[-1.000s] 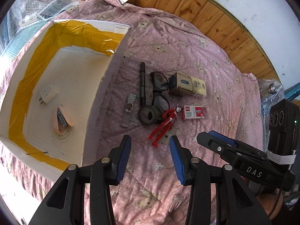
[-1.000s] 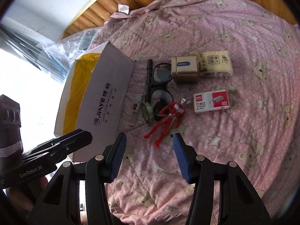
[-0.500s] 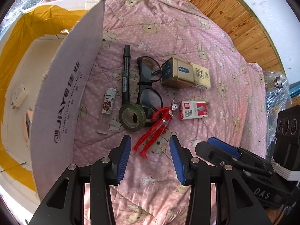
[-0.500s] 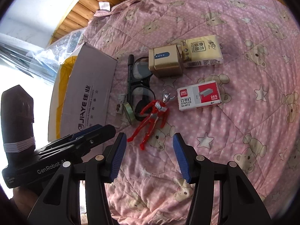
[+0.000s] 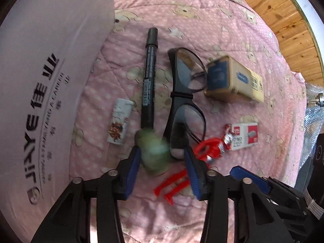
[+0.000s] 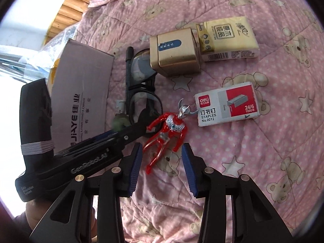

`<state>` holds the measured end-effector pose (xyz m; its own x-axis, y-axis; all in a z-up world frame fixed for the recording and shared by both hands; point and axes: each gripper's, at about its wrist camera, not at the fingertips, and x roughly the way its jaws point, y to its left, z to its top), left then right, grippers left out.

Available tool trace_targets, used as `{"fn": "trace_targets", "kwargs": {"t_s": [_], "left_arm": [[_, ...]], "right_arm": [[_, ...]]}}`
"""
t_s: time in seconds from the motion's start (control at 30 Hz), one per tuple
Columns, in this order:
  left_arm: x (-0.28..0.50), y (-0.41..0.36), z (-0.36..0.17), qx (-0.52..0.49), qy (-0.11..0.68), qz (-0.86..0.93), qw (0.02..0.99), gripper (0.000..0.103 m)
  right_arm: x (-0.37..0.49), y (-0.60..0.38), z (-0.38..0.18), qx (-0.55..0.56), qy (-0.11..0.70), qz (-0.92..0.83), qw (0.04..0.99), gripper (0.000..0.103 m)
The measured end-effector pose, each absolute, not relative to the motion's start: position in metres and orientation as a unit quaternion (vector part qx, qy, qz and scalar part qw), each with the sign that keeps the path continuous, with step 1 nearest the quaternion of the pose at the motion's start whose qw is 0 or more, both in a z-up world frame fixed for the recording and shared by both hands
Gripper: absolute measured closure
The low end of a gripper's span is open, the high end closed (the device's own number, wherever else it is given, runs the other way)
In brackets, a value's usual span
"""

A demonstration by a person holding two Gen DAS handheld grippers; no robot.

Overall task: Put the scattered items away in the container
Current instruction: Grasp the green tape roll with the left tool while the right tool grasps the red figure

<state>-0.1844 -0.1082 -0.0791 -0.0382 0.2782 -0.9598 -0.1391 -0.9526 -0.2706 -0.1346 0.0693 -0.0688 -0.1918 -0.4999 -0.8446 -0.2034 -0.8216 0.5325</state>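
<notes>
Left hand-held gripper point(image 5: 161, 162), jaws apart around the green tape roll point(image 5: 155, 151) on the pink quilted bed point(image 5: 202, 20) (right hand-held gripper point(image 6: 161, 162) also open), risks snagging the black-framed glasses point(image 5: 186, 101) touching it.

home, prob bedroom | pink teddy-bear quilt point(image 6: 253, 172) | wood-plank floor point(image 5: 283, 20)

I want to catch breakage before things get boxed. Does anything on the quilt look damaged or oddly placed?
No damage shows. One odd placement: the gold box sits on the upper lens of the black glasses, pressing on the frame. The green tape roll, between the open left gripper fingers, is too blurred to judge.
</notes>
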Motion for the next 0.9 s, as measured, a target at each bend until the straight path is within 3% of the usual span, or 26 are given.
{"fn": "trace_targets", "kwargs": {"t_s": [0.37,0.53,0.73,0.9], "left_arm": [[-0.182,-0.133,-0.081,-0.678,-0.065,0.717,0.148,0.050],[-0.179,-0.136,-0.074,-0.667,-0.070,0.726,0.153,0.065],[-0.173,-0.142,-0.067,-0.661,-0.075,0.728,0.168,0.065],[-0.171,-0.138,-0.073,-0.668,-0.067,0.724,0.160,0.065]], "right_arm": [[-0.146,0.064,-0.094,0.640,-0.285,-0.708,0.093,0.062],[-0.142,0.065,-0.080,0.631,-0.259,-0.726,0.091,0.087],[-0.139,0.073,-0.081,0.638,-0.251,-0.724,0.072,0.087],[-0.143,0.072,-0.087,0.643,-0.262,-0.716,0.076,0.078]]}}
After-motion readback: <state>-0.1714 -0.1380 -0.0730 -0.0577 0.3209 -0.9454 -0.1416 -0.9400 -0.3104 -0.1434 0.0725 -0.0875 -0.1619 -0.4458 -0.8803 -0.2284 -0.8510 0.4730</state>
